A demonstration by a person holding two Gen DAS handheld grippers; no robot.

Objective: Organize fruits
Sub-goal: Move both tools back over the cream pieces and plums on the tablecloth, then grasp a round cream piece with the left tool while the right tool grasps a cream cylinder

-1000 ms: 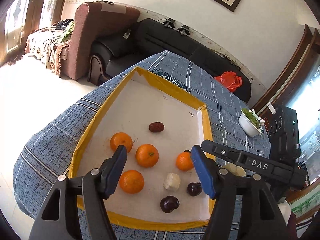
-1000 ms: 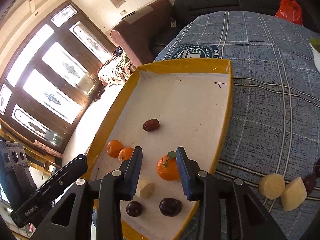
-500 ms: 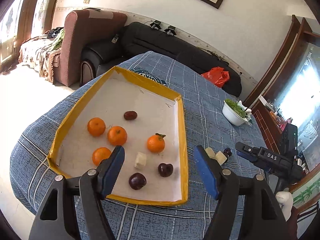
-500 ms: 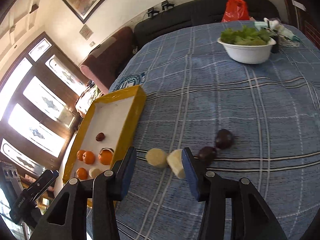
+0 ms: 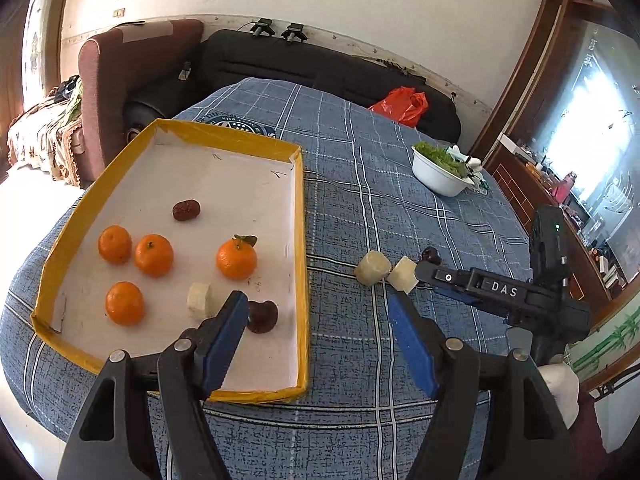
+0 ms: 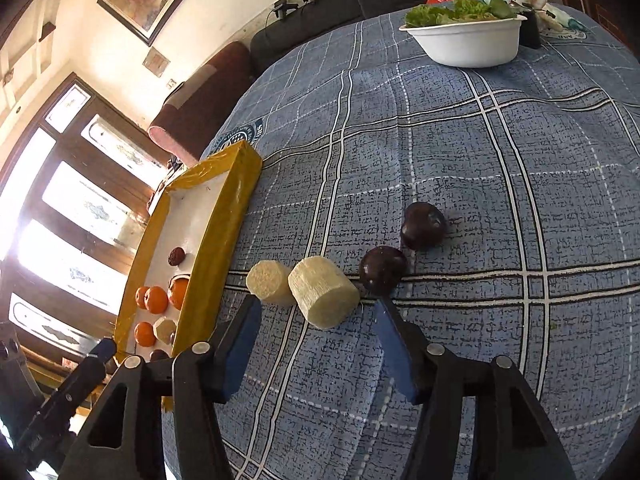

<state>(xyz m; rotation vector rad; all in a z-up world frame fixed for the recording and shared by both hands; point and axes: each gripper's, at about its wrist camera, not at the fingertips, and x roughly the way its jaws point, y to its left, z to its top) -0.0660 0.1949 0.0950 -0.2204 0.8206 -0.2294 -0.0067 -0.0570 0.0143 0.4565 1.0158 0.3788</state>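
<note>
A yellow-edged white tray (image 5: 298,216) (image 6: 224,236) holds several oranges (image 5: 236,258), a red date (image 5: 186,210), a pale cut chunk (image 5: 200,300) and a dark plum (image 5: 262,316). On the cloth to its right lie two pale chunks (image 6: 322,296) (image 6: 268,282) (image 5: 372,268) and two dark plums (image 6: 382,268) (image 6: 424,226). My right gripper (image 6: 316,340) is open, just short of the nearer chunk; it also shows in the left wrist view (image 5: 440,280). My left gripper (image 5: 316,336) is open and empty above the tray's near right corner.
A white bowl of greens (image 5: 444,172) (image 6: 468,36) stands at the table's far right. A red bag (image 5: 400,106) lies on the black sofa behind. The blue checked cloth (image 6: 520,160) covers the table. An armchair (image 5: 120,76) stands at far left.
My right gripper has left the tray and moved right to the loose chunks and plums, opening wider. My left gripper has pulled back and turned right, off the oranges.
</note>
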